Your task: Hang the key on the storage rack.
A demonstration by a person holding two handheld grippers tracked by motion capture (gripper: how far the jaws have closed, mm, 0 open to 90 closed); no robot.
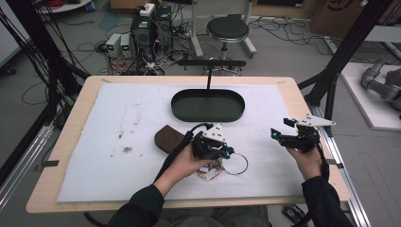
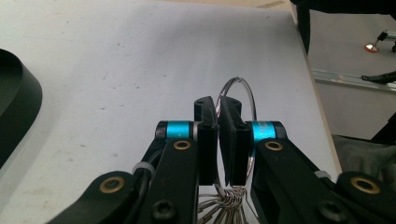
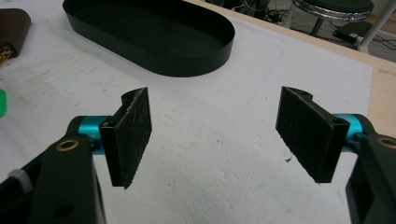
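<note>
High view: the left gripper [image 1: 226, 152] is gripping the large steel wire key ring [image 1: 235, 163], near the white mat's front edge. Left gripper view: jaws are clamping the ring's wire, securing lift. Right gripper view: the right gripper [image 3: 215, 140] is waiting, jaws apart, facing the black oval metal tray [image 3: 149, 35].

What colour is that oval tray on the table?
Black, the oval tray shows best in the right gripper view.

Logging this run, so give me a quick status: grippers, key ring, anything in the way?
Left gripper shut on key ring. Right gripper open, holding nothing. Black tray beyond, path clear.
</note>
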